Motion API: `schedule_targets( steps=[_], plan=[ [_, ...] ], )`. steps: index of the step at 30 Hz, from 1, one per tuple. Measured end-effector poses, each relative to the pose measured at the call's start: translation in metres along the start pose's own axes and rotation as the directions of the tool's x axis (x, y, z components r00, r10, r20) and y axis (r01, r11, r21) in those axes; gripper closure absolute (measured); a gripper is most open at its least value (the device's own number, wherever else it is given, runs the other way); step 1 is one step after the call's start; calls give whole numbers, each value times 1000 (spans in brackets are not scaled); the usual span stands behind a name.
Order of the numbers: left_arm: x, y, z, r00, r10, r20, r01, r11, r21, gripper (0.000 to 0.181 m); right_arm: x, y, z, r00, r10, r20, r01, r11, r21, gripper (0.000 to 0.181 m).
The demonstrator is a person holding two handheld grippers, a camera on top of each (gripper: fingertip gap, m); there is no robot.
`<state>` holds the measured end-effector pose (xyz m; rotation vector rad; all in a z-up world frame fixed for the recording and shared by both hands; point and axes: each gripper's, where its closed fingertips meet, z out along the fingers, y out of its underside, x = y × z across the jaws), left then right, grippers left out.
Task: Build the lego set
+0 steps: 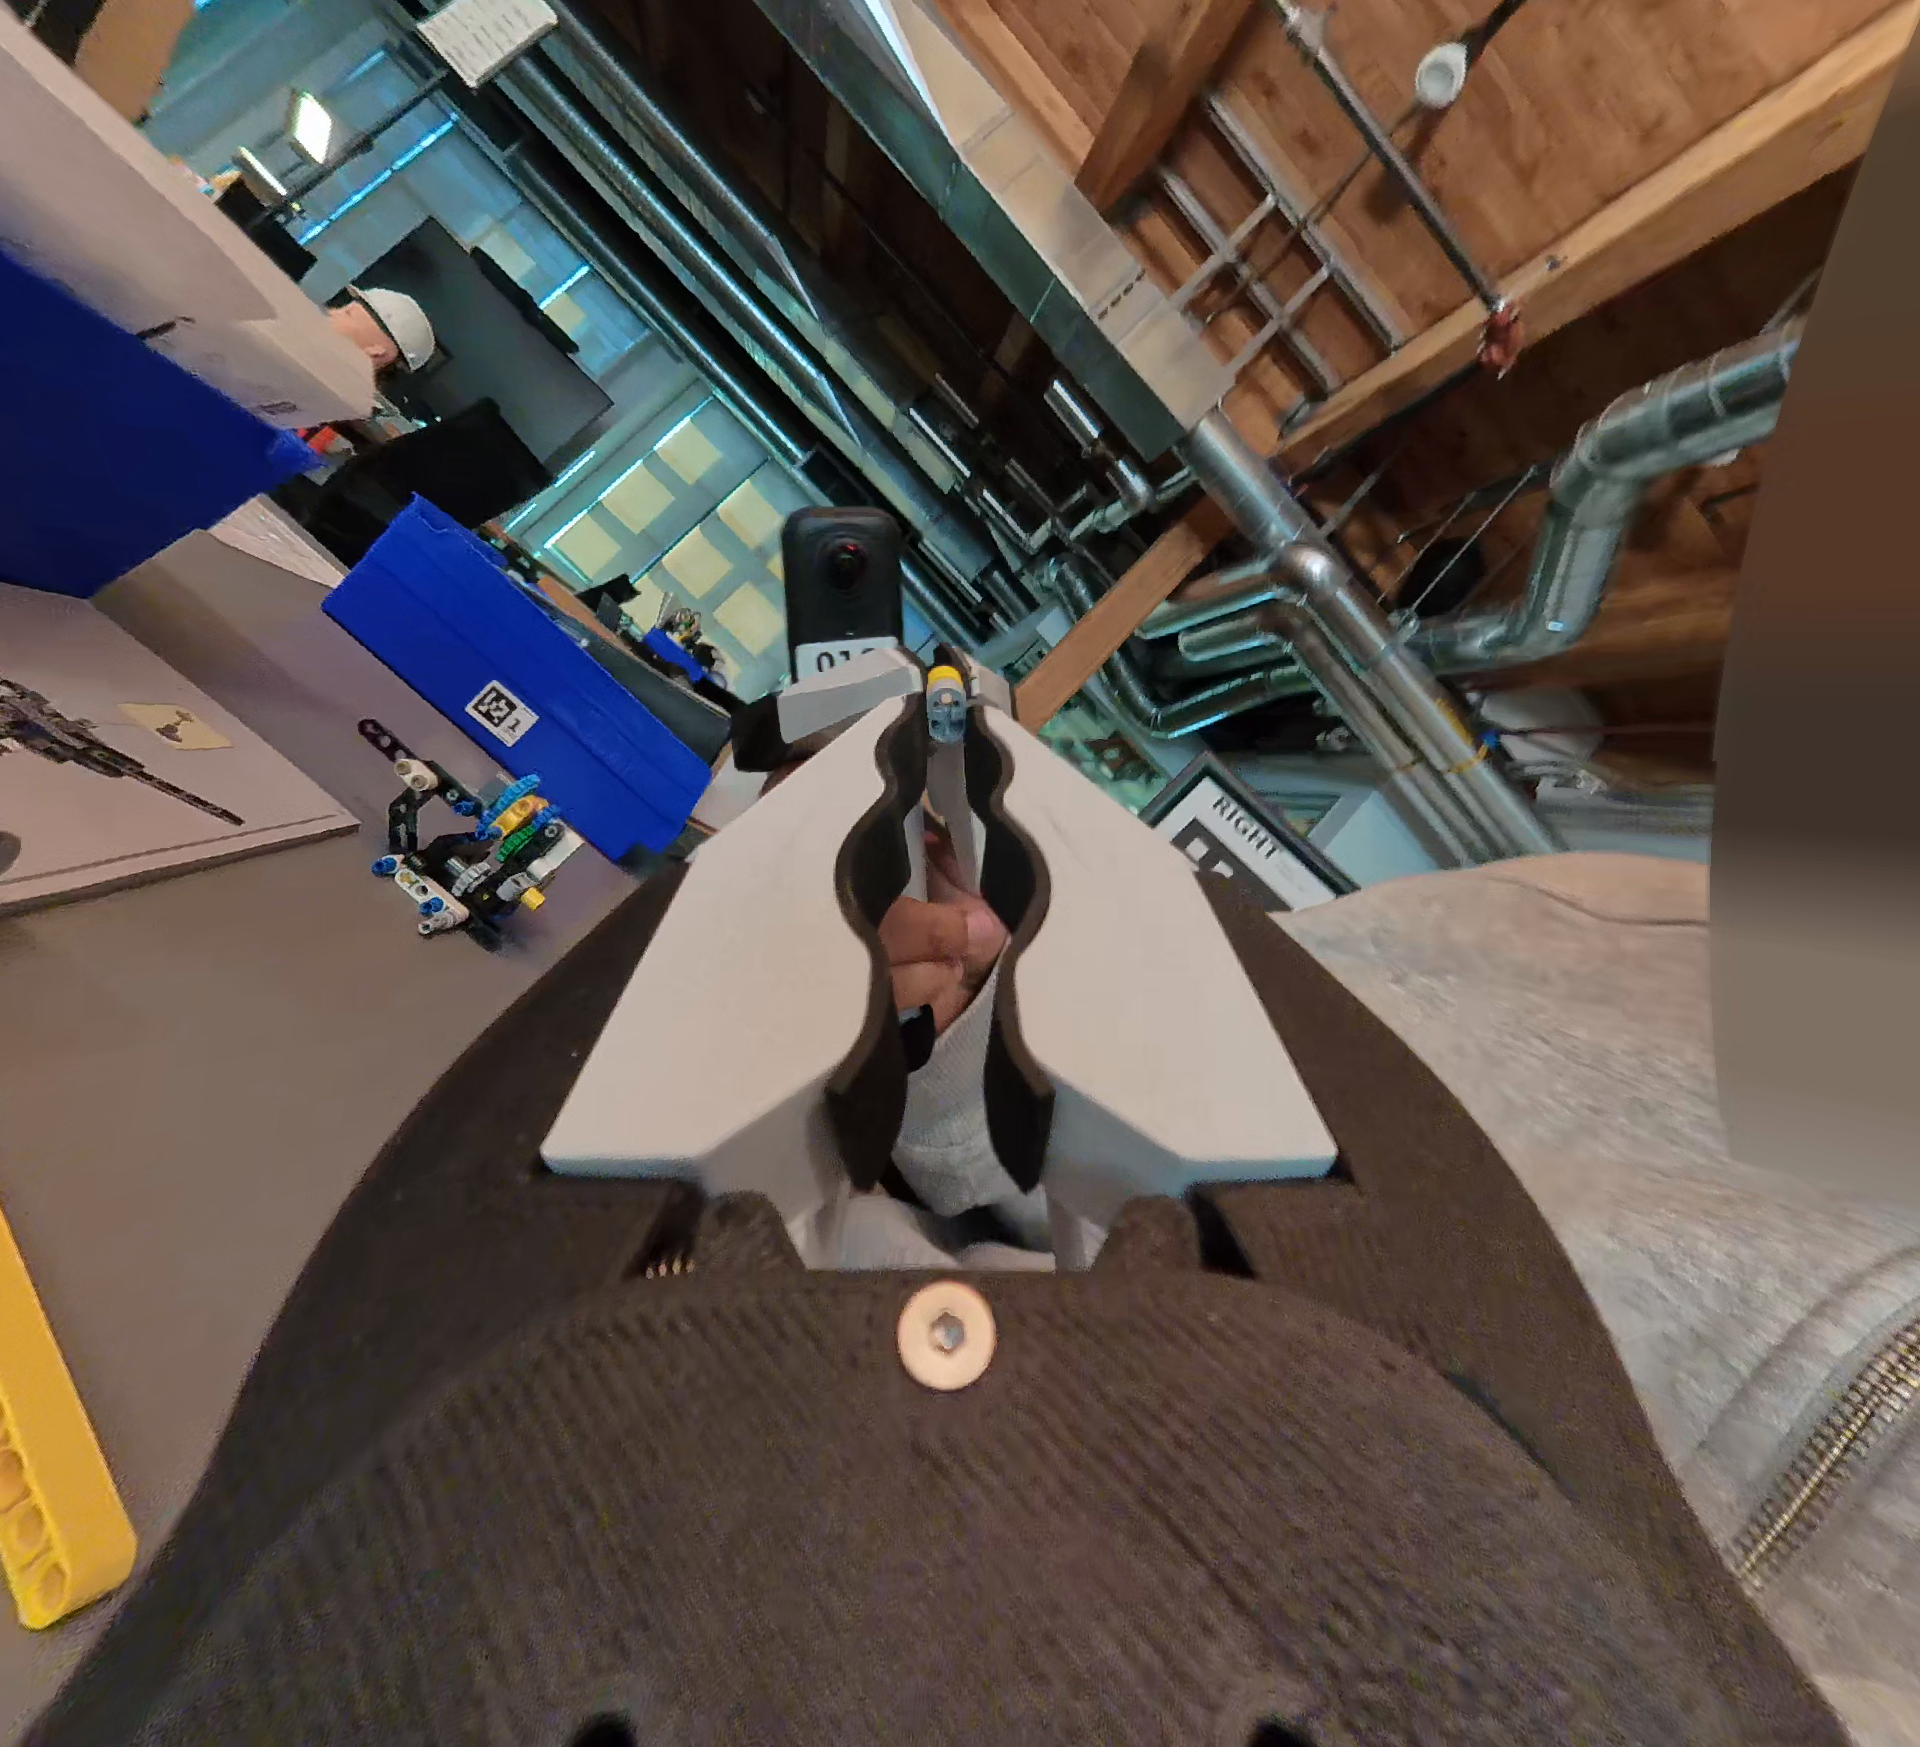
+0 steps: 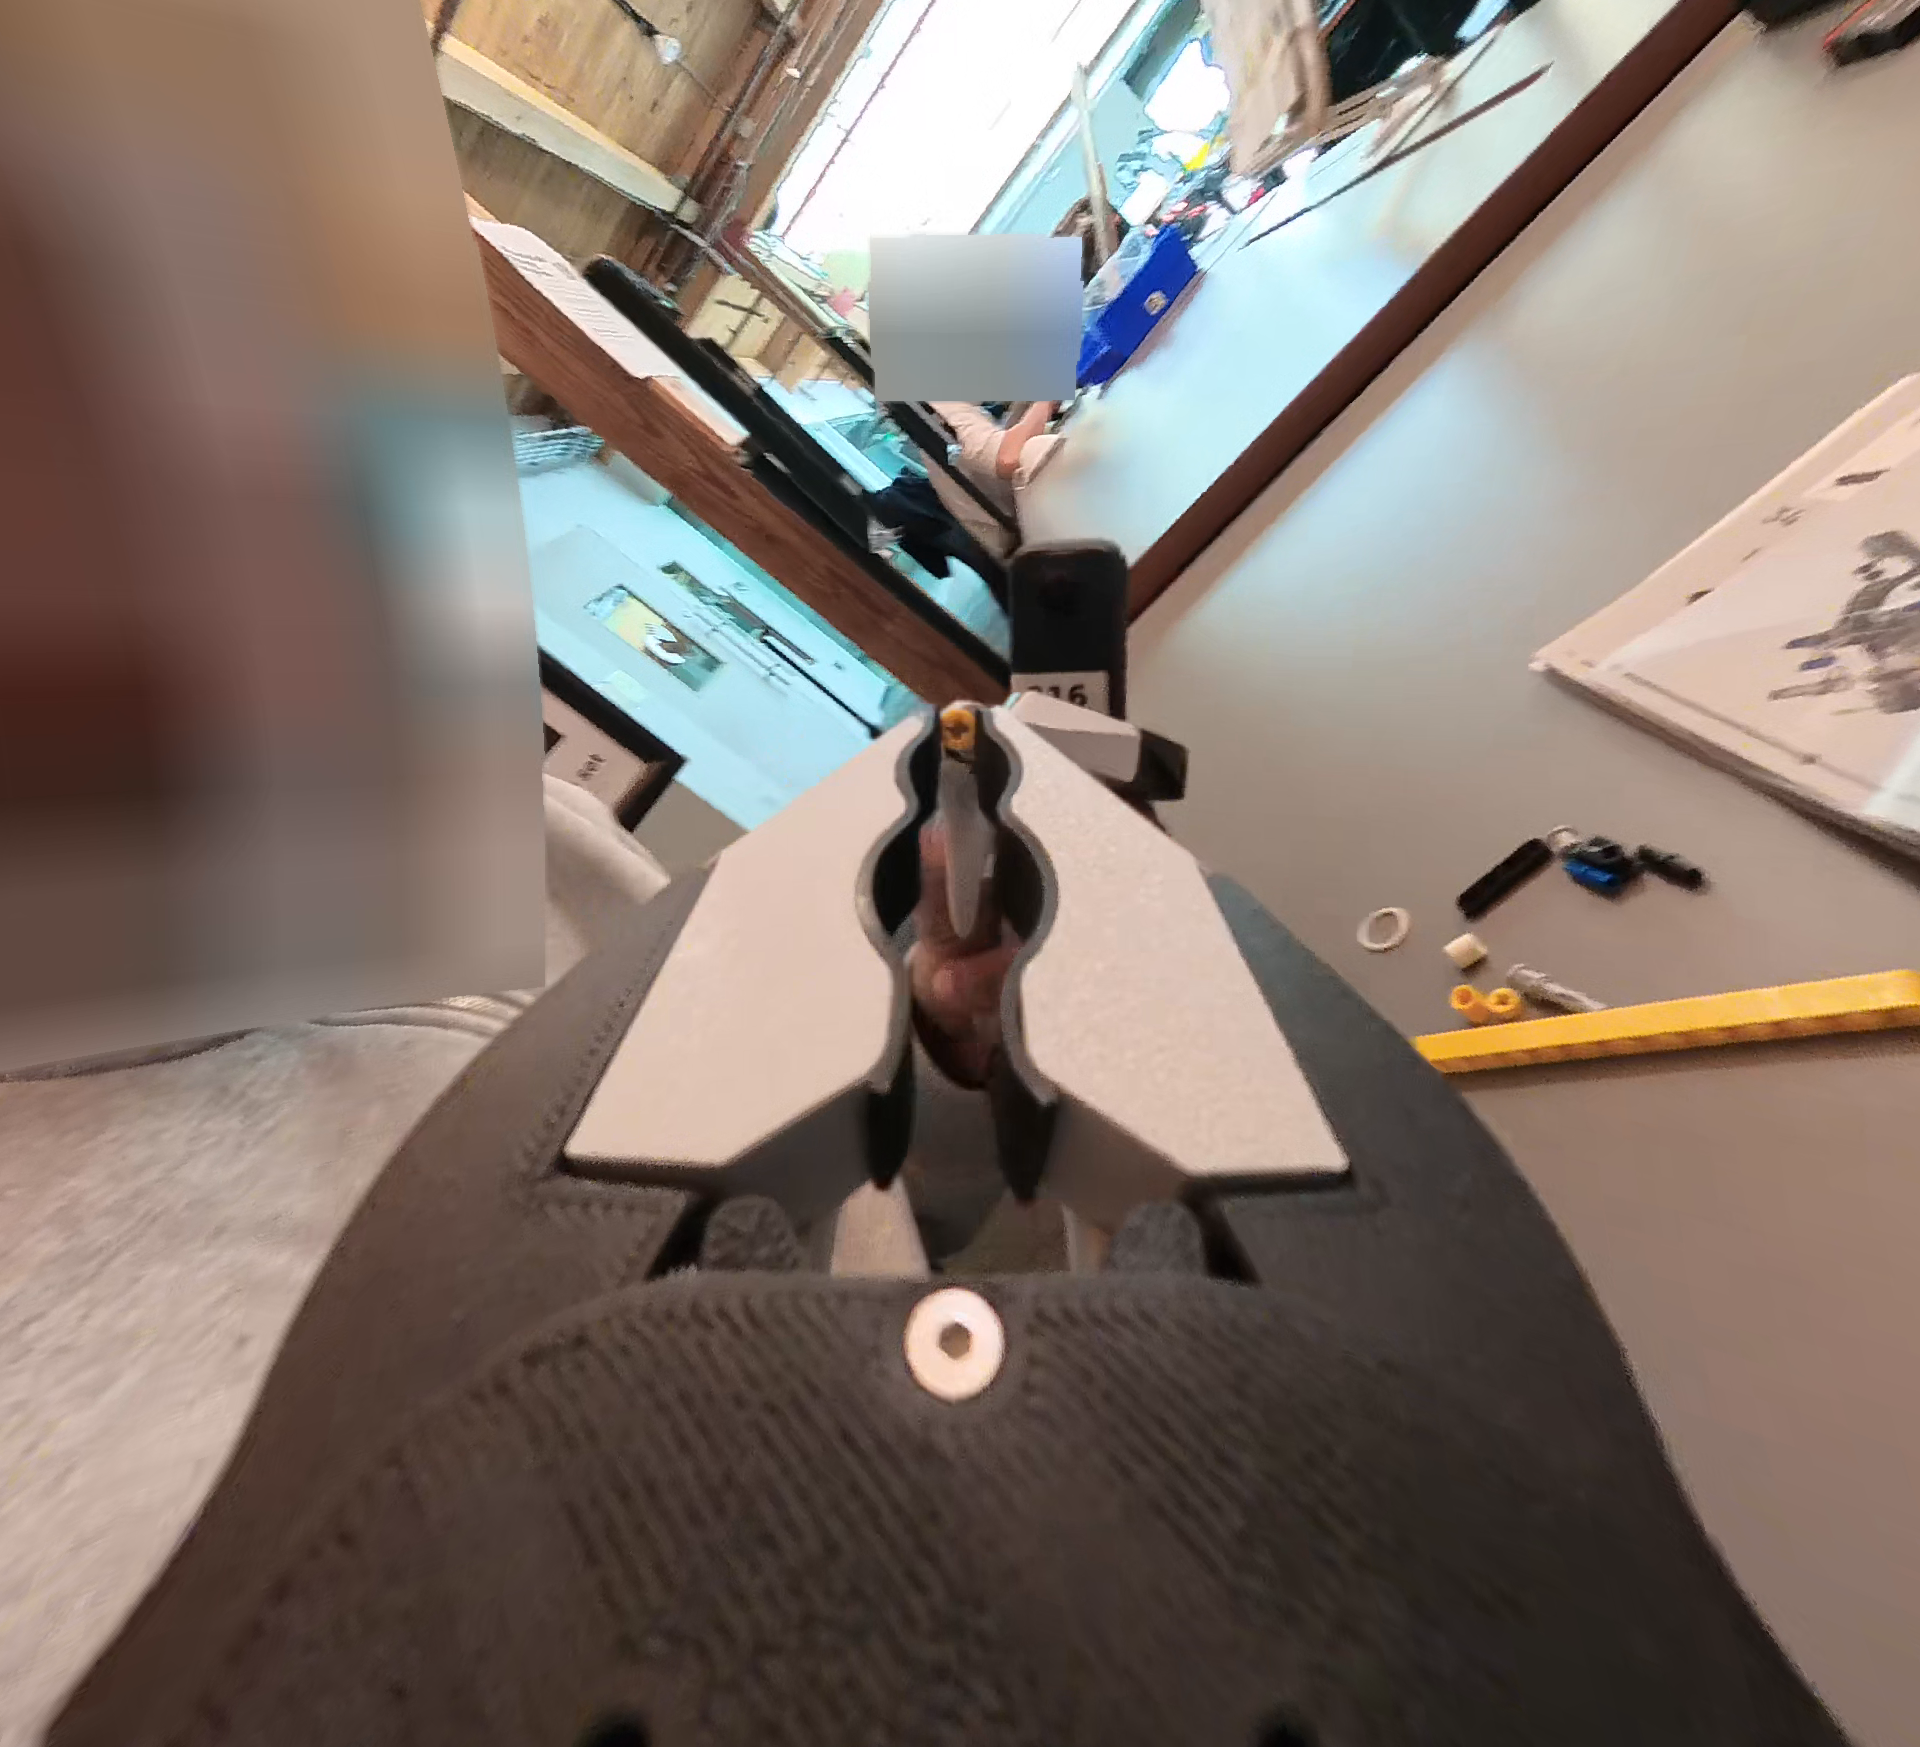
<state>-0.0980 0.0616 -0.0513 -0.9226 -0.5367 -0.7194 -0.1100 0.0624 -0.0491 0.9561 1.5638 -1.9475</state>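
Note:
Both grippers are held up off the grey table [image 1: 208, 1074], tip to tip. My left gripper [image 1: 943, 710] is shut on a small grey lego piece with a yellow bush [image 1: 943, 683] on its end. My right gripper [image 2: 958, 741] is shut on the same yellow bush [image 2: 958, 727]. The right gripper's fingers [image 1: 847, 695] show just behind the piece in the left wrist view, and the left gripper's fingers [image 2: 1075, 736] show behind it in the right wrist view. A part-built black lego assembly [image 1: 473, 850] with blue, yellow and green pins lies on the table to the left.
A long yellow beam [image 2: 1662, 1022] lies on the table with loose pieces beside it: yellow bushes [image 2: 1486, 999], a white ring [image 2: 1385, 926], a black piece [image 2: 1501, 876], a blue piece [image 2: 1590, 866]. An instruction booklet [image 2: 1787, 617] lies beyond. Blue bins [image 1: 520, 700] stand at the back left.

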Motion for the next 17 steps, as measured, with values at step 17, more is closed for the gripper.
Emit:
schedule_targets(
  steps=[17],
  plan=[
    [-8, -23, -16, 915, -322, -242, 371, 907, 199, 178, 12, -10, 4, 310, -831, -462, 798, 492, -348, 142]
  ],
)
